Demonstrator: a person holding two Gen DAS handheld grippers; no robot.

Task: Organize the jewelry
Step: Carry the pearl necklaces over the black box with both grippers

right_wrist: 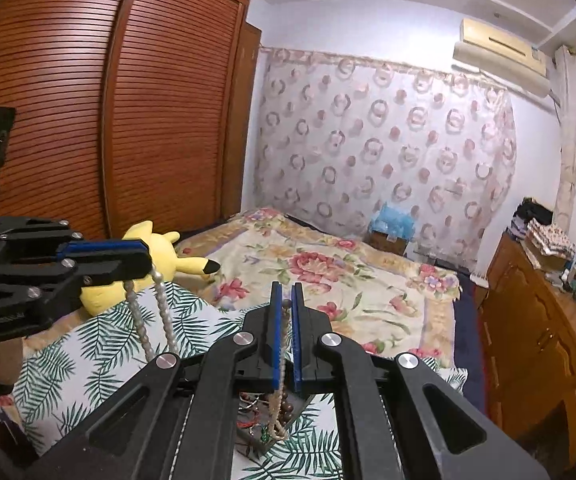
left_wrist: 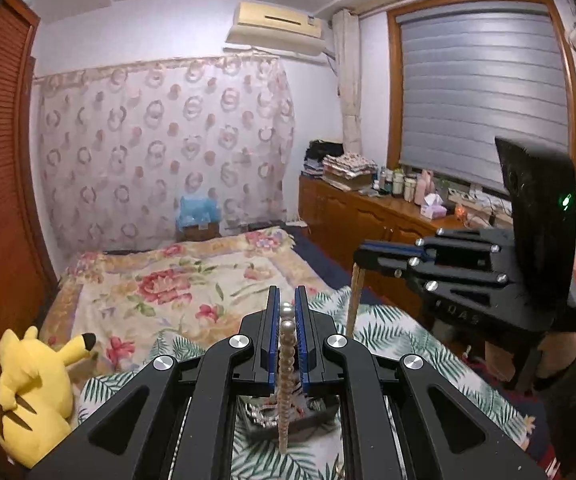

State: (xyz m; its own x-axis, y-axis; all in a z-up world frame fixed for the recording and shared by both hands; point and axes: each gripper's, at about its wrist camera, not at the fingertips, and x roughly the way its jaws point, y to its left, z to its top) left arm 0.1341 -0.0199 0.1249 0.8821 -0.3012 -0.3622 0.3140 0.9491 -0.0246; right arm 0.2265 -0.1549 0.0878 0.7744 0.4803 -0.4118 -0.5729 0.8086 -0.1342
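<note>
White pearl necklace point(left_wrist: 287, 344) hangs straight down from the closed left gripper point(left_wrist: 287, 305) — over the tray point(left_wrist: 319, 408) of jewelry on the bed point(left_wrist: 176, 280). Right gripper point(right_wrist: 286, 300), closed too, holds a thin bead string point(right_wrist: 282, 364) just beside it — both dangle above the tray.

We hold both tongs raised and tilted slightly downward, the left tongs point(left_wrist: 286, 312) and right tongs point(right_wrist: 286, 304) each clamped nearly closed, side by side.
</note>
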